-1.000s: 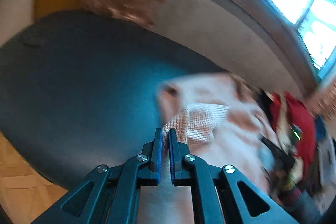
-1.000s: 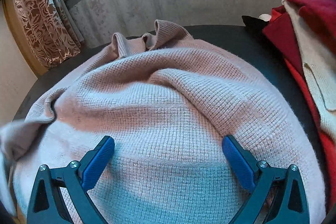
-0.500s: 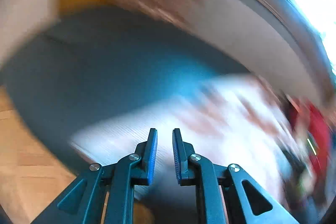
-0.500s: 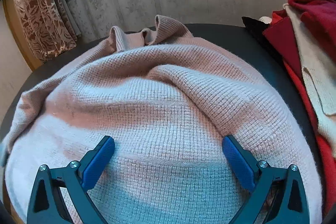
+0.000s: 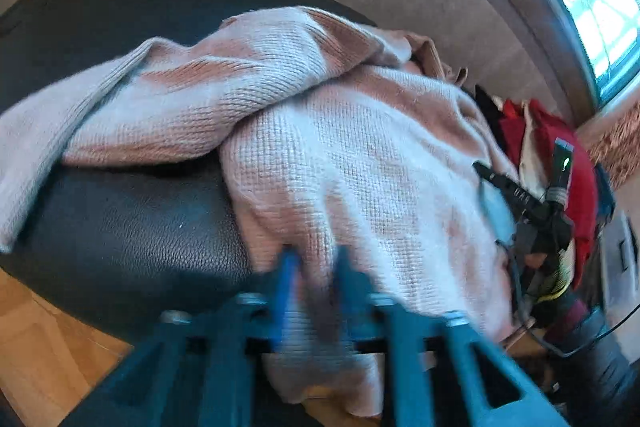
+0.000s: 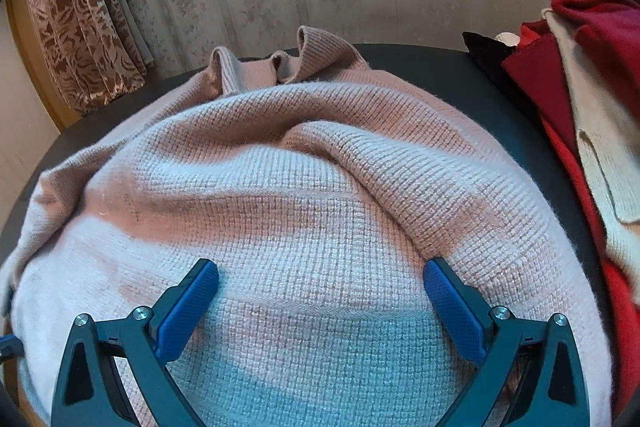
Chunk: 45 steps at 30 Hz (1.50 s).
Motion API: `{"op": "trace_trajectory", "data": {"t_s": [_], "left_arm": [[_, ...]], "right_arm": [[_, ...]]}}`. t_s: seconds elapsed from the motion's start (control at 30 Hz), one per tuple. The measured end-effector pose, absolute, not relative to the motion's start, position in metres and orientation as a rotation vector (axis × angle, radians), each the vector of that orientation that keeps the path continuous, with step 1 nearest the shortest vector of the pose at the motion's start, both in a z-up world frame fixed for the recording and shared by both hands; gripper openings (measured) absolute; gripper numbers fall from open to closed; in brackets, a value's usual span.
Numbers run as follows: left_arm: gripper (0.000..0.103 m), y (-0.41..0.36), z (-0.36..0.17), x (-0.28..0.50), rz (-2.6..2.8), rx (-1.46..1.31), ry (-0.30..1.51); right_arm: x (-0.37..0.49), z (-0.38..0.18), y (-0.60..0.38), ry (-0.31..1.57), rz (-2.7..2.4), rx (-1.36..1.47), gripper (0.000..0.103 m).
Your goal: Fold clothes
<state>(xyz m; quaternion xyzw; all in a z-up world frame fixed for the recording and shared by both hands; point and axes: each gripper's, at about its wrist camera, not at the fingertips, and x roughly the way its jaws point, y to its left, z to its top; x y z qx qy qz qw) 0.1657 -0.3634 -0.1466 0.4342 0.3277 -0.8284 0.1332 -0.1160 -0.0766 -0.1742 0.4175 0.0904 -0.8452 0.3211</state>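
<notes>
1. Left wrist view: the left gripper (image 5: 312,267) is badly smeared by motion blur, so how far its blue fingers (image 5: 285,283) stand apart cannot be told; they look fairly close together, with the near hem of the pink sweater (image 5: 360,163) at or between the tips.
2. That pink sweater lies crumpled across a black leather cushion (image 5: 120,227), one sleeve (image 5: 168,95) thrown out to the left over the dark surface and its hem hanging past the near edge.
3. Beyond the sweater, at the right, sits a pile of red clothes (image 5: 560,155), and the other gripper's dark body shows in front of it.
4. Right wrist view: the right gripper (image 6: 320,291) is spread wide, its blue pads (image 6: 188,307) resting on the knit and gripping nothing (a broad stretch of fabric lies between them).
5. Here the pink sweater (image 6: 320,187) fills most of the frame, its ribbed collar (image 6: 316,55) bunched up at the far side near the wall.
6. A patterned curtain (image 6: 80,27) hangs at the upper left; the red clothes (image 6: 600,39), with a cream garment (image 6: 600,147) on them, lie at the right edge.
</notes>
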Motion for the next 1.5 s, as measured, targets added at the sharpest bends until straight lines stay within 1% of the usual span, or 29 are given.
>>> {"op": "trace_trajectory", "data": {"t_s": [0.1, 0.23, 0.3, 0.37, 0.4, 0.47, 0.53, 0.67, 0.77, 0.8, 0.9, 0.93, 0.97, 1.0, 1.1, 1.13, 1.2, 1.27, 1.3, 1.33, 1.4, 1.47, 1.5], "left_arm": [[0.006, -0.372, -0.143, 0.173, -2.370, 1.262, 0.941], [0.005, -0.381, -0.116, 0.206, -2.368, 1.239, 0.888], [0.002, -0.380, -0.104, 0.217, -2.363, 1.264, 0.812], [0.000, -0.386, -0.107, 0.224, -2.239, 1.298, 0.695], [0.000, -0.392, -0.111, 0.228, -2.176, 1.299, 0.676], [0.000, -0.404, -0.110, 0.240, -2.182, 1.232, 0.787], [0.002, -0.403, -0.103, 0.236, -2.237, 1.180, 0.808], [0.006, -0.381, -0.088, 0.192, -2.392, 1.202, 0.659], [0.010, -0.371, -0.086, 0.152, -2.459, 1.225, 0.622], [0.011, -0.367, -0.086, 0.137, -2.470, 1.237, 0.581], [0.012, -0.354, -0.085, 0.093, -2.517, 1.273, 0.366], [0.013, -0.350, -0.085, 0.080, -2.530, 1.284, 0.290], [0.018, -0.347, -0.084, 0.068, -2.544, 1.295, 0.211], [0.020, -0.343, -0.084, 0.059, -2.564, 1.304, 0.124], [0.021, -0.332, -0.085, 0.032, -2.625, 1.330, -0.132], [0.024, -0.330, -0.088, 0.025, -2.631, 1.346, -0.192], [0.024, -0.330, -0.098, 0.008, -2.625, 1.402, -0.313], [0.024, -0.341, -0.111, -0.008, -2.600, 1.461, -0.329], [0.022, -0.349, -0.116, -0.014, -2.585, 1.485, -0.287], [0.009, -0.360, -0.120, -0.019, -2.579, 1.499, -0.215], [0.007, -0.378, -0.119, -0.024, -2.588, 1.474, -0.088], [0.003, -0.404, -0.108, -0.026, -2.573, 1.370, 0.047], [0.003, -0.421, -0.103, -0.027, -2.549, 1.330, 0.125]], "right_arm": [[-0.117, -0.174, -0.075, 0.222, -2.215, 1.097, 0.103], [-0.116, -0.174, -0.076, 0.228, -2.207, 1.101, 0.103], [-0.114, -0.174, -0.078, 0.252, -2.208, 1.104, 0.103], [-0.111, -0.174, -0.080, 0.274, -2.211, 1.106, 0.103], [-0.110, -0.174, -0.080, 0.285, -2.213, 1.108, 0.103], [-0.106, -0.174, -0.082, 0.307, -2.216, 1.110, 0.103], [-0.101, -0.174, -0.081, 0.319, -2.214, 1.102, 0.103], [-0.098, -0.173, -0.077, 0.294, -2.203, 1.091, 0.103], [-0.099, -0.173, -0.075, 0.277, -2.195, 1.088, 0.103], [-0.100, -0.173, -0.074, 0.269, -2.191, 1.089, 0.103], [-0.101, -0.173, -0.072, 0.244, -2.181, 1.086, 0.103], [-0.102, -0.173, -0.071, 0.237, -2.180, 1.084, 0.103], [-0.102, -0.173, -0.070, 0.229, -2.178, 1.082, 0.103], [-0.102, -0.173, -0.069, 0.222, -2.176, 1.079, 0.103], [-0.103, -0.173, -0.067, 0.200, -2.171, 1.073, 0.103], [-0.103, -0.173, -0.066, 0.193, -2.170, 1.070, 0.103], [-0.104, -0.173, -0.065, 0.178, -2.166, 1.066, 0.103], [-0.104, -0.173, -0.063, 0.165, -2.163, 1.062, 0.103], [-0.105, -0.173, -0.062, 0.160, -2.160, 1.060, 0.103], [-0.106, -0.173, -0.062, 0.157, -2.158, 1.059, 0.103], [-0.106, -0.173, -0.061, 0.156, -2.158, 1.058, 0.103], [-0.106, -0.173, -0.061, 0.157, -2.158, 1.057, 0.103], [-0.106, -0.173, -0.061, 0.158, -2.158, 1.057, 0.103]]}}
